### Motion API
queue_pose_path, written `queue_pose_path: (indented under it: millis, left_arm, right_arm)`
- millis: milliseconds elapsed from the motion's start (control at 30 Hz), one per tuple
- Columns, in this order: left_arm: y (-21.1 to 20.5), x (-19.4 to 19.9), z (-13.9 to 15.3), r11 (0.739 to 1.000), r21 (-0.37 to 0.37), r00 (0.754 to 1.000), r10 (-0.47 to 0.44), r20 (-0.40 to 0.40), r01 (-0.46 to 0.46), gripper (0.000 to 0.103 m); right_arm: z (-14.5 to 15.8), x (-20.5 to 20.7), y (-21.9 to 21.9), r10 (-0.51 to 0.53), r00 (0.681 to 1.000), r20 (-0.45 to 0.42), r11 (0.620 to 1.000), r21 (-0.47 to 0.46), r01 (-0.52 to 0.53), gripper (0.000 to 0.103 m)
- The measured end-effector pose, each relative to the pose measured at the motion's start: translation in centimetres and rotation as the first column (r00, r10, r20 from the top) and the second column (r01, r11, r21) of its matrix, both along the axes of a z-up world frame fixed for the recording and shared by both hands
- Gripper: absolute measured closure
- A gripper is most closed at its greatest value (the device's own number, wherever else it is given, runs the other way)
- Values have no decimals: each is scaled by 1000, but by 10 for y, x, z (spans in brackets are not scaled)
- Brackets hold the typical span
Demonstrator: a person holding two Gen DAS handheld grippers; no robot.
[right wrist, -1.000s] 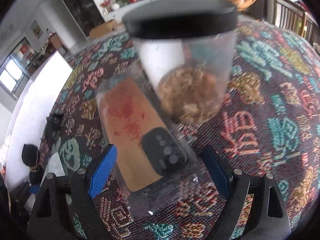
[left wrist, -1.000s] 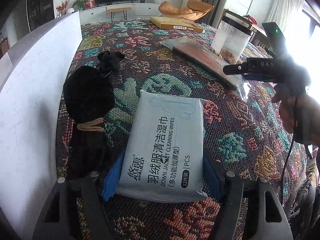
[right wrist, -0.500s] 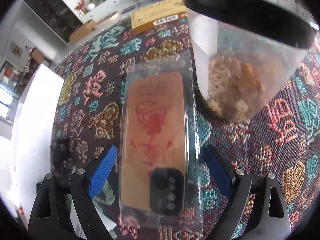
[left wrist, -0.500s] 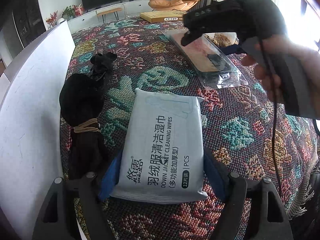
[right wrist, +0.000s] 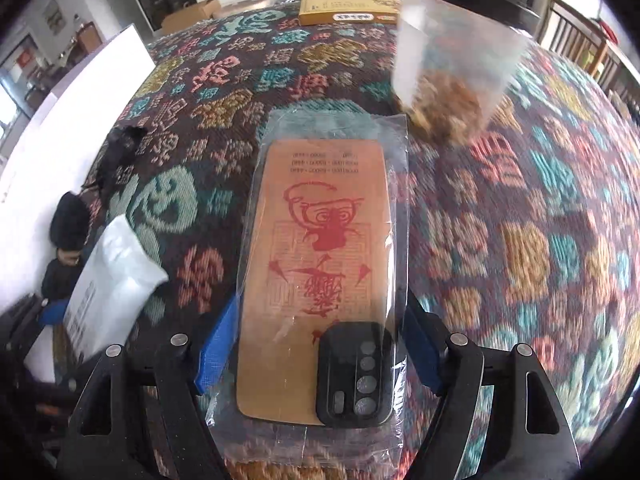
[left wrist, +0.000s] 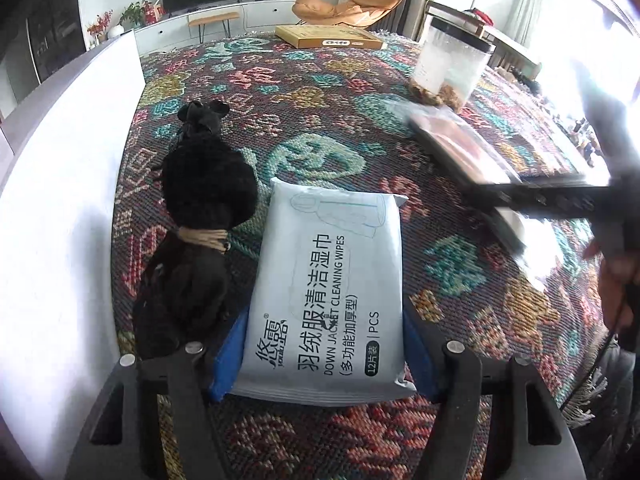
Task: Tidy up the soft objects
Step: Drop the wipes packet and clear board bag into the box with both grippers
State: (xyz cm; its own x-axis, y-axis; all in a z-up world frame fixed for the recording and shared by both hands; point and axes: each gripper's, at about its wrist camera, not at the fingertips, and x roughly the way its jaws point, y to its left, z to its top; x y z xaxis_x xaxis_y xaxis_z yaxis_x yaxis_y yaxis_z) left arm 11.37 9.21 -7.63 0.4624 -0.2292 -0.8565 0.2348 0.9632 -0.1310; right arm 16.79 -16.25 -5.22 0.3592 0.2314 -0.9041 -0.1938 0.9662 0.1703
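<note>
Woven cloth (left wrist: 328, 128) in dark brown with teal, pink and gold characters covers the whole table, and both cameras look down on it. A white board (left wrist: 60, 200) stands along the cloth's left edge in both views.

From the left wrist, a white pack of cleaning wipes (left wrist: 328, 292) lies flat with its near end between the blue pads of the left gripper (left wrist: 324, 356). Those jaws have just been closing and both pads now sit against the pack's sides. Just left of the pack, touching the board, is a black plush pouch (left wrist: 200, 240) tied at the middle with tan cord; only this view shows the cord clearly. Farther back stand a clear jar (left wrist: 452, 68) with a black lid and brown bits at its bottom, and a flat yellow box (left wrist: 330, 37). At the right edge a hand (left wrist: 612, 280) carries the other tool, blurred.

From the right wrist, a clear plastic sleeve (right wrist: 320, 280) holding a tan phone case with a red print fills the centre, detail the left view shows only as a blur. The right gripper (right wrist: 316, 354) has just been closing; its pads meet the sleeve's edges, though whether they press firmly cannot be told. This view shows the wipes pack small at far left.
</note>
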Motion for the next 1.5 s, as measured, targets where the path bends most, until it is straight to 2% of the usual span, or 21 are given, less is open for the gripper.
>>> queue_pose_path:
  millis: [67,167,300,367,467,533,600,733,833,933,1067,1167,1233,1333,1367,1400,1433,1500]
  left_arm:
    - [-1,-8,0,1000,-22,1000,-10,-2,10,36]
    - [-1,-16,2,998,-55,1000,-7,-6,7,36]
    - [-4,-17,10,994,-110,1000,-5,-8,4,36]
    - [-5,-19,21,991,-136,1000,-5,2,5,36]
    - [-2,-20,45,982,-189,999,-3,34,9,36]
    - [4,-20,62,975,-223,998,7,60,6,36]
    - [12,-19,80,966,-259,996,27,89,-3,36]
    - [40,-12,117,945,-324,985,97,140,-46,36]
    - [67,-10,141,937,-339,973,150,177,-83,36]
    - [97,-11,160,941,-312,955,202,217,-128,36]
    - [148,-19,163,938,-256,929,293,225,-234,36]
    - [188,-31,156,922,-212,907,367,206,-325,36]
    - [214,-41,147,906,-153,885,421,200,-396,35]
    - [247,-60,129,854,-72,834,520,188,-516,30]
    - [258,-65,124,831,-47,813,552,188,-554,21]
    - [267,-71,119,815,-34,796,573,196,-578,15]
    - [271,-76,118,802,-29,782,589,206,-597,15]
    - [278,-84,117,785,-33,760,609,226,-619,14]
  right_arm:
    - [4,-17,-18,-63,998,2,997,52,62,26]
    - [13,-22,-59,-189,980,55,981,45,186,26]
    - [18,22,-98,-303,943,135,952,-6,307,26]
    - [15,48,-109,-308,939,153,948,-38,317,26]
    - [-3,82,-115,-292,954,75,950,-91,298,26]
    - [0,88,-120,-288,955,79,950,-101,295,26]
    - [9,91,-126,-312,947,77,948,-40,315,26]
    - [64,96,-125,-320,928,190,947,65,314,26]
    - [109,95,-100,-232,935,267,972,42,229,26]
    - [142,84,-60,-131,945,298,991,35,126,26]
    - [164,56,22,13,957,291,989,135,-54,26]
    - [169,26,105,139,955,262,940,267,-210,26]
    - [170,4,164,221,945,241,886,356,-298,25]
    - [163,-23,243,326,922,208,807,446,-386,23]
    - [158,-29,265,369,908,197,791,446,-419,21]
    - [153,-34,281,397,898,190,792,423,-440,21]
    - [149,-38,291,409,893,188,797,403,-450,21]
    - [139,-39,288,404,898,176,794,421,-439,21]
